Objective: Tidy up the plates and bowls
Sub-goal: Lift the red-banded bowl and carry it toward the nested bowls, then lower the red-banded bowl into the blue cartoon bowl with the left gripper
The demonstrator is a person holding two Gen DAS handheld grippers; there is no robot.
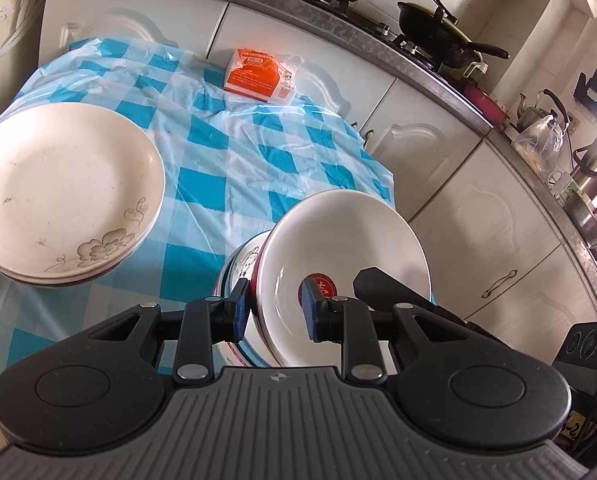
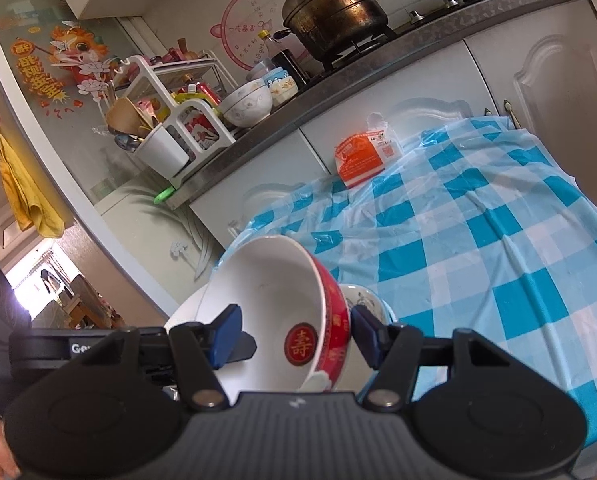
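A red-sided bowl with a white inside and a red emblem (image 1: 350, 248) (image 2: 274, 300) tilts over a patterned white bowl (image 1: 242, 268) (image 2: 364, 298) at the near edge of the blue-checked table (image 1: 258, 152). My left gripper (image 1: 274, 308) and my right gripper (image 2: 294, 334) each straddle the red bowl's rim from opposite sides, with a gap between pads and rim. The other gripper's finger shows inside the bowl in each view. A stack of white flowered plates (image 1: 62, 196) lies on the table's left.
An orange and white packet (image 1: 260, 76) (image 2: 364, 156) lies at the table's far edge. White cabinets (image 1: 478, 216) run behind, under a counter with a steamer pot (image 2: 334, 12), a wok (image 1: 438, 36), a kettle, bowls (image 2: 246, 106) and a rack.
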